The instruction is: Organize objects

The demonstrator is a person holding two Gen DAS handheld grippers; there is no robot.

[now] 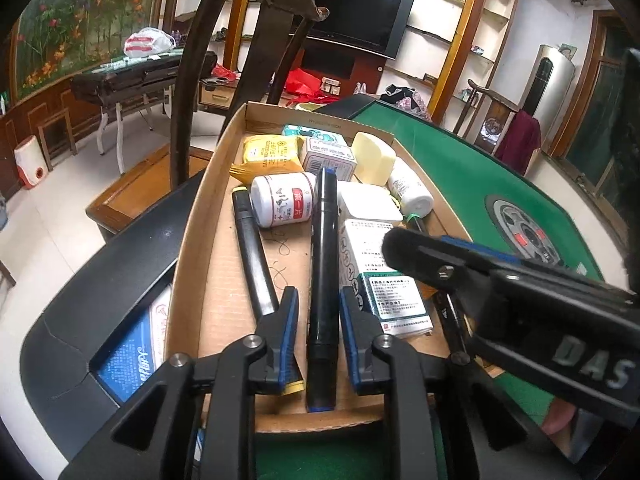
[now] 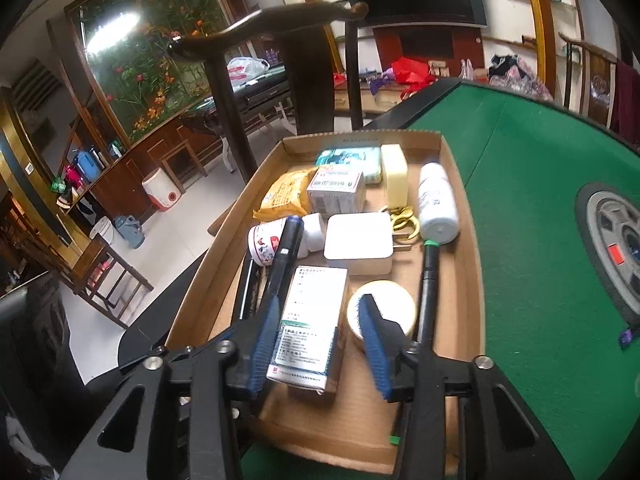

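Note:
A shallow cardboard tray (image 1: 192,240) (image 2: 464,280) sits on the green table and holds several items. In the left wrist view, a black marker with blue ends (image 1: 323,260) lies lengthwise in the tray between the fingers of my left gripper (image 1: 320,320). The pads stand slightly apart from it, so this gripper is open. In the right wrist view, a white medicine box (image 2: 310,312) lies between the fingers of my right gripper (image 2: 320,336). That gripper is open too, with a clear gap on the box's right side. One right-gripper finger (image 1: 404,248) reaches over the box in the left wrist view.
Also in the tray: a tape roll (image 2: 394,300), a green-tipped black pen (image 2: 428,292), a white bottle (image 2: 436,200), a red-labelled jar (image 1: 284,204), a yellow packet (image 1: 270,152) and a second black marker (image 1: 252,256). A dark wooden chair (image 1: 192,100) stands behind the tray. Green felt (image 2: 540,200) lies to its right.

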